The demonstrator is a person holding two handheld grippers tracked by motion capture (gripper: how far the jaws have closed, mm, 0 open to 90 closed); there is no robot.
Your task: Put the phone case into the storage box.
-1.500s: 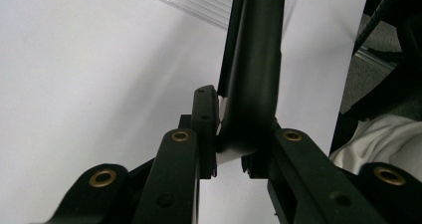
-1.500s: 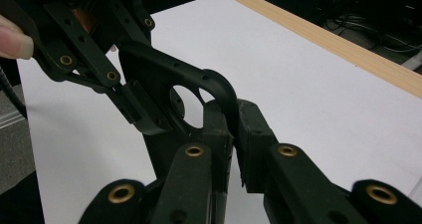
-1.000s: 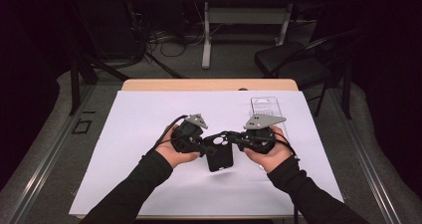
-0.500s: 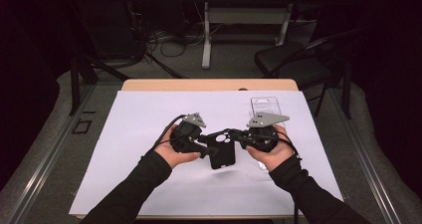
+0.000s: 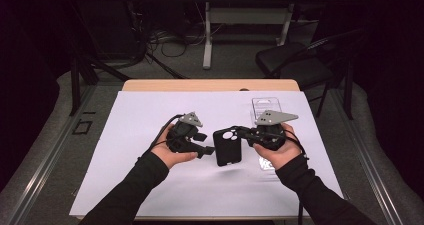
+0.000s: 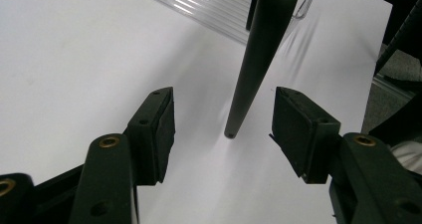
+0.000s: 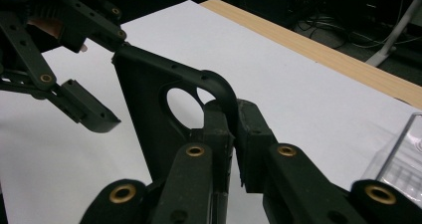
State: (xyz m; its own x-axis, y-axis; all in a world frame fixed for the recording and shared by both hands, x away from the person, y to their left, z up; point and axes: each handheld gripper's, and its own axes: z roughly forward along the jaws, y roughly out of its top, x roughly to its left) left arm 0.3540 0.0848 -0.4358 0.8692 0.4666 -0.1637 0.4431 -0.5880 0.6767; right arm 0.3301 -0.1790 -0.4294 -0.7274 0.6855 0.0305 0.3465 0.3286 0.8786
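Observation:
A black phone case [image 5: 227, 147] with a round camera hole hangs upright over the white sheet [image 5: 140, 110]. My right gripper [image 5: 240, 133] is shut on its upper corner, and the right gripper view shows the pads clamped on the case rim [image 7: 219, 87]. My left gripper [image 5: 206, 146] sits just left of the case. Its jaws have just been opening. In the left gripper view the case [image 6: 256, 59] stands edge-on between the open pads [image 6: 161, 119] and touches neither. The right gripper view also shows the left gripper [image 7: 99, 69] at the case's far edge.
A clear plastic box [image 5: 265, 105] lies on the sheet behind my right hand, seen also as a ribbed clear box [image 6: 214, 5] and a clear corner [image 7: 403, 154]. The wooden table edge [image 5: 210, 85] runs along the back. A black chair [image 5: 295, 60] stands beyond the table.
My left gripper's jaws have spread apart and let go of the phone case. The case now hangs from the right gripper alone. Both hands stayed about where they were.

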